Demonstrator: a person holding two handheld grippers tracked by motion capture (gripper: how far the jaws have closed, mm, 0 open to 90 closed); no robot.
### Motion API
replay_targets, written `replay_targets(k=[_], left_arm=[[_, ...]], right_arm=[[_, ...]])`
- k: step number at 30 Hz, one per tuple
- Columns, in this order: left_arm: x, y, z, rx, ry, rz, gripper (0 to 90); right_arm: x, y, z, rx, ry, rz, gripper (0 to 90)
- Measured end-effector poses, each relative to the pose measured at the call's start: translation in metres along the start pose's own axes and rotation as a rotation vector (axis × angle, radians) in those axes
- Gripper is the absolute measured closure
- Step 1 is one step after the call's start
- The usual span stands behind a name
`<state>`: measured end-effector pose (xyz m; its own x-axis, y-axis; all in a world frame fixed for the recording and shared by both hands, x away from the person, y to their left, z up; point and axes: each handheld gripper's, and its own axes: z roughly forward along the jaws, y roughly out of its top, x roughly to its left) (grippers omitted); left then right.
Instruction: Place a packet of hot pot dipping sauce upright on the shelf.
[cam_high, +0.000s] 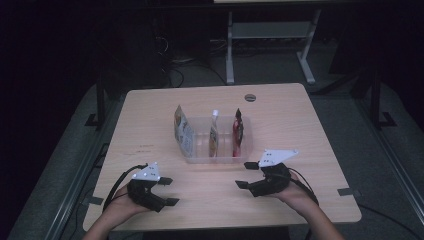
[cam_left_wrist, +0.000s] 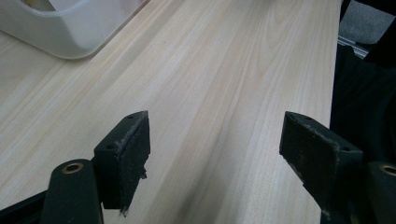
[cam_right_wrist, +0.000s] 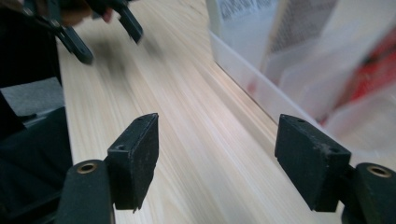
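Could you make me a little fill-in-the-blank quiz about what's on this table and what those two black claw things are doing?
1. The clear plastic bin holds ____ upright pouches.
2. The pouch at the bin's right end is mostly ____ in colour.
3. The left gripper and the right gripper both have their jaws ____, with nothing between them.
4. Both grippers sit over the wooden table on the side of the bin ____ to the person.

Missing words: three; red; open; nearer
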<state>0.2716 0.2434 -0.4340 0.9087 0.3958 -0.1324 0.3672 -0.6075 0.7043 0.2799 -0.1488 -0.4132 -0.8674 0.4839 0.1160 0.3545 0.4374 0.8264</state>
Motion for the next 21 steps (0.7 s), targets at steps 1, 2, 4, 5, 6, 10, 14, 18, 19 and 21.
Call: replay_targets(k=[1, 2, 4, 5, 6, 10, 14, 18, 19, 21], left_arm=[[0.000, 0.000, 0.000, 0.003, 0.001, 0.004, 23.6], [0.000, -0.001, 0.000, 0.007, 0.002, 0.007, 23.3], [0.000, -0.001, 0.001, 0.009, 0.004, 0.005, 22.8], [0.000, -0.002, 0.001, 0.009, 0.004, 0.002, 22.7], [0.000, -0.002, 0.002, 0.012, 0.003, 0.000, 22.5], [0.001, -0.003, 0.003, 0.027, 0.007, 0.004, 21.8], [0.002, -0.005, 0.005, 0.040, 0.014, 0.015, 21.2], [0.003, -0.007, 0.007, 0.051, 0.016, 0.020, 20.5], [0.003, -0.007, 0.007, 0.050, 0.015, 0.018, 20.4], [0.003, -0.007, 0.008, 0.053, 0.016, 0.018, 20.3]], right_arm=[[-0.001, -0.003, -0.001, 0.004, -0.005, 0.005, 29.2], [-0.002, -0.007, -0.003, 0.007, -0.011, 0.008, 29.0], [-0.004, -0.013, -0.006, 0.013, -0.024, 0.020, 28.3], [-0.005, -0.016, -0.007, 0.016, -0.029, 0.021, 27.9], [-0.006, -0.019, -0.008, 0.023, -0.035, 0.023, 27.6], [-0.009, -0.029, -0.010, 0.060, -0.062, 0.020, 27.1], [-0.011, -0.032, -0.011, 0.086, -0.076, 0.011, 26.8], [-0.012, -0.033, -0.010, 0.092, -0.080, 0.010, 26.4], [-0.011, -0.033, -0.010, 0.091, -0.078, 0.011, 26.4], [-0.011, -0.033, -0.009, 0.092, -0.080, 0.009, 26.3]])
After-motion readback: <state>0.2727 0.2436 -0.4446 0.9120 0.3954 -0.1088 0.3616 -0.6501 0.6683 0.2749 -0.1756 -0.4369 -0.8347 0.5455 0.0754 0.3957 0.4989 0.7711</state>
